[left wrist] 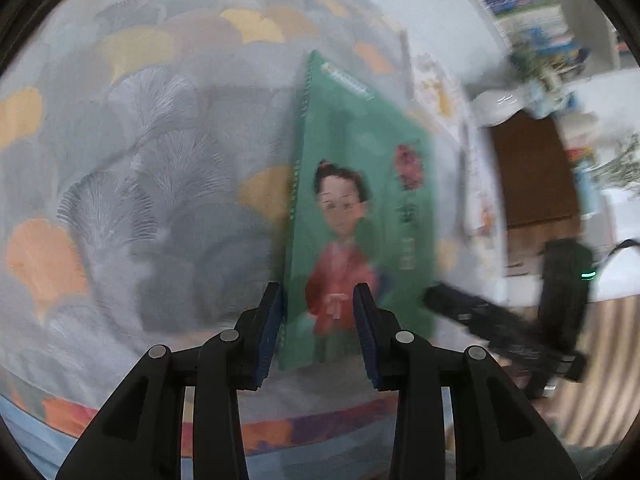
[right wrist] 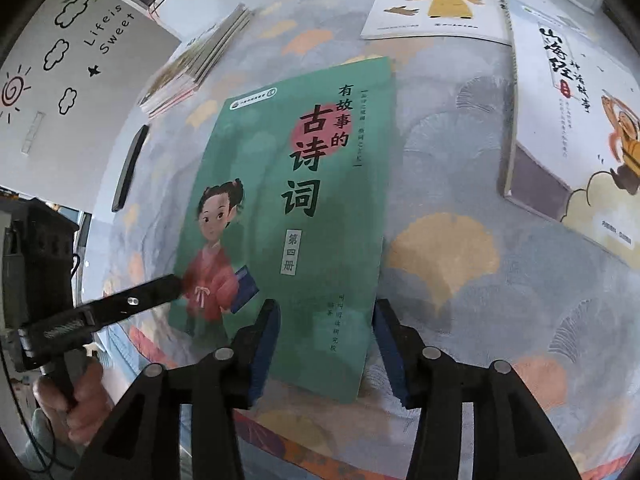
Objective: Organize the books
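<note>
Grey cloth (right wrist: 440, 280) printed with yellow and orange ginkgo leaves covers the tabletop. At far left of the right wrist view, a white wall (right wrist: 60, 120) carries cloud and sun drawings. Below it a hand (right wrist: 80, 400) grips the left tongs (left wrist: 318, 292), one finger of which meets the lower left corner of the book (right wrist: 304, 208). Their own blurred view shows them partly spread, the left pad against the spine edge, nothing pinched. A stack (right wrist: 192, 68) of thin books and a slim dark bar (right wrist: 128, 168) lie further back on the left. The book lies mid-cloth, cover up. Its long axis runs away from the right tongs (right wrist: 326, 312), leaning slightly right, title end farthest. It is green, with a red disc behind black characters and a child in a red robe. The right tongs are spread over its near right corner, pads clear of it. Two white picture books (right wrist: 436, 4) (right wrist: 572, 120) sit behind and to the right
</note>
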### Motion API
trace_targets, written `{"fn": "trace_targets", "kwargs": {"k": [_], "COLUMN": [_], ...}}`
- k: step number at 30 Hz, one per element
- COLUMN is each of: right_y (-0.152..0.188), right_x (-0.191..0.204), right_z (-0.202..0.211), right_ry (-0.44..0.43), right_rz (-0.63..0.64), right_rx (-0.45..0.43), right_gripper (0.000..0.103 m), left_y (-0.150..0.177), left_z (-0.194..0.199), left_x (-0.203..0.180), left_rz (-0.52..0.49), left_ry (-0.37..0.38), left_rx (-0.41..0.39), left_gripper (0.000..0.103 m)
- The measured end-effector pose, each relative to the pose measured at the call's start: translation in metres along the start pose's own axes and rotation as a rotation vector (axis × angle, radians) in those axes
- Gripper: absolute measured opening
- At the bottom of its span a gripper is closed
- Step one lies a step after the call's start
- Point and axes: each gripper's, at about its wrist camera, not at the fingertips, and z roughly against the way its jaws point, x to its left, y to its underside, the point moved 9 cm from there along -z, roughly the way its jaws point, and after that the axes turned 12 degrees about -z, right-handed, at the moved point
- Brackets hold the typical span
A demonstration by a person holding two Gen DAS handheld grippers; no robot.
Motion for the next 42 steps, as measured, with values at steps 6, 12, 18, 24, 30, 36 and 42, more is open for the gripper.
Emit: {"fn": "trace_targets", "kwargs": {"k": [6,12,18,24,30,36,42], "right_y": [0.002,0.001,0.003,0.012,0.020,0.018,0.006], "right_x": [-0.016,-0.021,-0.020,-0.041,-0.048,-0.051,-0.039], "right_z": [0.006,0.010,0.007,0.017,0.017,0.004,0.019], "right_ry": [-0.181,-0.200,-0.231,-0.378,-0.464,-0.621,-0.712], "right_rz": [-0.167,-0.172,-0.192,-0.336,-0.403,-0.477,-0.451], "right_rx": [0.042,0.047,0.079,0.139,0.149,0.215,0.137], "right_gripper": [0.048,0.048,0.049,0.051,0.053,0.053,0.035], "left_y": [-0.008,0.002,-0.004,-0.016,-0.020,-0.022,-0.022], "left_z": [0.015,-0.015,-0.009,0.003,0.004,0.002,0.005], "left_x": [-0.052,-0.031,-0.034,-0.052,-0.057,-0.058,-0.050], "left_rz": [-0.158,-0.097,0.038,0.106,0.183,0.218,0.149], "left_ry": [0.017,-0.097,0.058,0.196,0.291,0.347,0.243], "left_rx": [-0.045,-0.025,-0.095,-0.123,-0.120,-0.090,-0.079], "left_gripper": [0.032,0.008,0.008,0.008,0.008,0.008,0.008]}}
